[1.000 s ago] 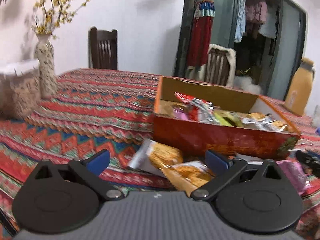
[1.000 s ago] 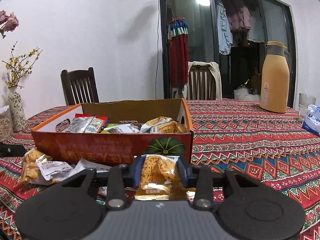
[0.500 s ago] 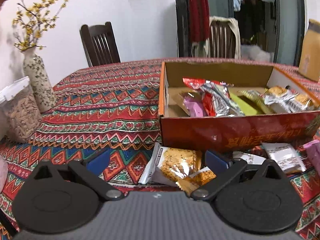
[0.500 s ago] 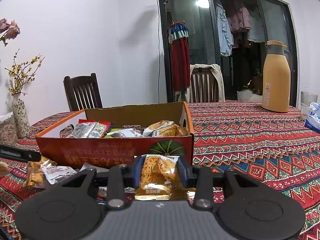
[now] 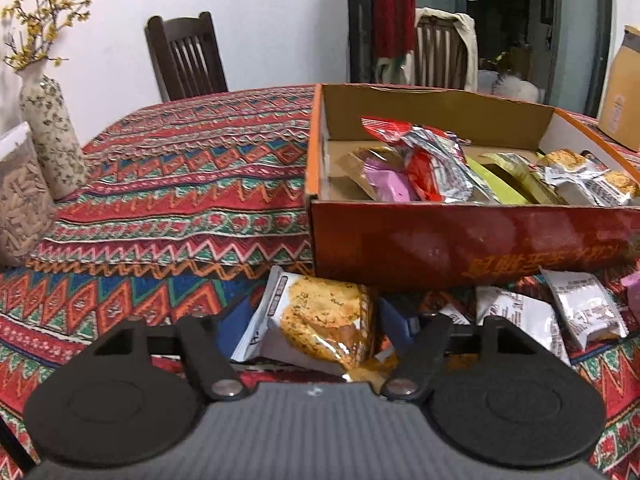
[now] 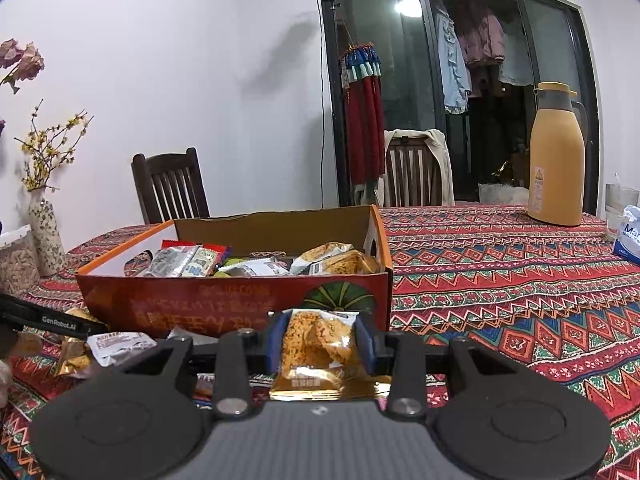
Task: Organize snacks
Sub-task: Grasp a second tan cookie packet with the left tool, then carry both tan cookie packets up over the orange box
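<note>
An open orange-red cardboard box on the patterned tablecloth holds several wrapped snacks. More packets lie loose in front of it. My left gripper hovers low over one of these, a clear-and-white cracker packet. Its jaws are closing with the packet between them, and the blue pads sit at the packet's edges without visibly squeezing it. My right gripper is shut on a gold cracker packet, held just in front of the box's near wall.
A flowered vase and a jar of seeds stand at the table's left. An orange thermos, a glass and a tissue pack are at the far right. Chairs stand behind the table.
My left gripper has dropped closer to the loose packets and its jaws have narrowed from wide apart to the cracker packet's edges. The right gripper holds its packet as before.
</note>
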A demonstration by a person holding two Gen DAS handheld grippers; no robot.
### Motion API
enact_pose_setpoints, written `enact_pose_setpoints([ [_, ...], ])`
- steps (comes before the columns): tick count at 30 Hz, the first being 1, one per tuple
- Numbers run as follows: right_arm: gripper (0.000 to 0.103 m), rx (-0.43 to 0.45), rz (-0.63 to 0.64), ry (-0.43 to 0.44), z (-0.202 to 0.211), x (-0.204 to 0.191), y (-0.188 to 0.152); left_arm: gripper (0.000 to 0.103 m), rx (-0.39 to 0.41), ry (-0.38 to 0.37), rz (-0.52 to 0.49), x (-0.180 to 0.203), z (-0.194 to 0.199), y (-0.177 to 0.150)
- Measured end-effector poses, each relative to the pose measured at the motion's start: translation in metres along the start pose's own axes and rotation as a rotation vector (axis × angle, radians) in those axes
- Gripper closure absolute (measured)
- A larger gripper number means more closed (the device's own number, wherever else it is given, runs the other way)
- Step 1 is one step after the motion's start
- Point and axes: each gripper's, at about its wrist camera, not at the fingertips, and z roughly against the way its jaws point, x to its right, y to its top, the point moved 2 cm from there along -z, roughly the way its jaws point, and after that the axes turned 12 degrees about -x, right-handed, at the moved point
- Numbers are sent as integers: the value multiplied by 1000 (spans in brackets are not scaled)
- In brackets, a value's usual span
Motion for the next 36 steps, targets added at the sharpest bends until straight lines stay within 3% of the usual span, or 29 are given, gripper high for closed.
enact_pose_setpoints([
  [7,66,-5,-4,1,-2,-1,1,47,40,-32,49,-7,7,-2],
  [15,66,-2,-13,-1,-3,1,1,49,216,-44,132,-23,43,-11],
  [21,66,29,-8,-11,2,0,0,49,250,-13,113,-18,56,-11],
  [36,66,82,29,-2,17,-5,-3,49,317,-70,120,0,102,-7],
])
